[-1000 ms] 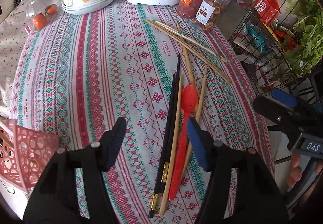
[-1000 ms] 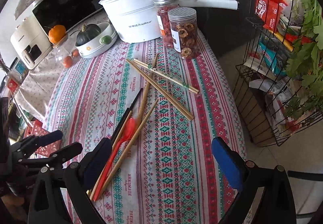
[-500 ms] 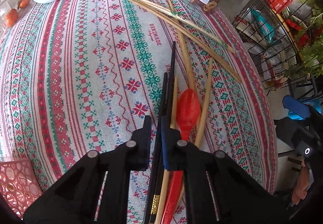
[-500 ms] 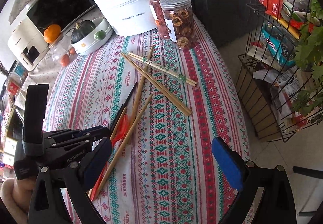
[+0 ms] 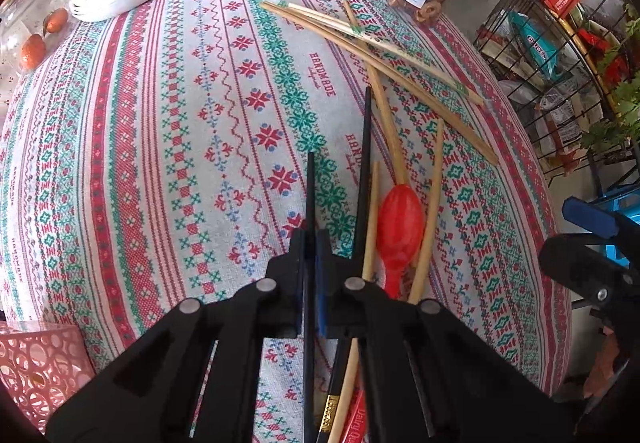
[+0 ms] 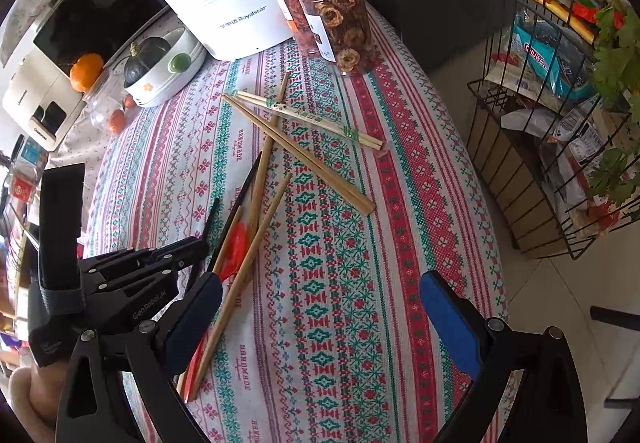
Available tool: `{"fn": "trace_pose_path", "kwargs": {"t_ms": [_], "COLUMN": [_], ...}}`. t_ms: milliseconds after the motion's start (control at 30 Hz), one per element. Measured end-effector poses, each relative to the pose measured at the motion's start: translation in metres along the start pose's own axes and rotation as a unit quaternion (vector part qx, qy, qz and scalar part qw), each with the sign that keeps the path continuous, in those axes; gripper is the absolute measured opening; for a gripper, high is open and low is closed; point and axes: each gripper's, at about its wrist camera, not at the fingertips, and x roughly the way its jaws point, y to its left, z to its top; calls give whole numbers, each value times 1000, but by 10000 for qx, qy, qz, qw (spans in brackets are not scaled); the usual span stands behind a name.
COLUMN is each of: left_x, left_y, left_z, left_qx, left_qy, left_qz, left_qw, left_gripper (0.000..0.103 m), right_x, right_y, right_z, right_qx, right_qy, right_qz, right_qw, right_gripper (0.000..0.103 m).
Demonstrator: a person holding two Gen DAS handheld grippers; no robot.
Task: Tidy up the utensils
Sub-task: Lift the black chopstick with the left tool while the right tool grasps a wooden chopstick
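Note:
My left gripper is shut on a black chopstick and holds it lifted off the cloth, tip pointing away. It also shows in the right wrist view. A second black chopstick, a red spoon and several wooden chopsticks lie on the patterned tablecloth just to its right. More wooden chopsticks lie crossed farther back. My right gripper is open and empty above the table's near right part.
A pink perforated basket stands at the near left edge. A white pot, two jars, a bowl with a squash stand at the back. A wire rack with groceries stands off the right edge.
My left gripper has closed on one black chopstick and lifted it away from the pile, to the left. The right gripper has stayed open and nearly still.

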Motion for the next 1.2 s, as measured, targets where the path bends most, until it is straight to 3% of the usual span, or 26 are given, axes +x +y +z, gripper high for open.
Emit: {"fn": "trace_pose_path", "kwargs": {"t_ms": [400, 500, 567, 667, 933, 1200], "left_x": [-92, -112, -121, -126, -137, -158], "left_y": [38, 49, 56, 66, 80, 91], "left_z": [-58, -76, -86, -94, -104, -116], "left_qx": [251, 269, 232, 127, -22, -108], "left_qy": [-725, -909, -1026, -1124, -1239, -1519], "left_qz": [-32, -75, -131, -180, -317, -392], "left_qw": [9970, 9955, 9944, 9934, 9918, 9876], "left_gripper": [6, 6, 6, 6, 6, 6], "right_x": [30, 37, 42, 50, 63, 47], "right_y": [20, 25, 29, 32, 45, 49], "right_z": [5, 8, 10, 13, 18, 12], "right_qx": [255, 257, 234, 310, 330, 418], "right_qy": [232, 218, 196, 183, -40, -298], "right_qz": [423, 369, 215, 165, -54, 63], "right_qw": [9985, 9987, 9993, 9992, 9994, 9987], "right_gripper": [90, 75, 55, 33, 18, 6]}}
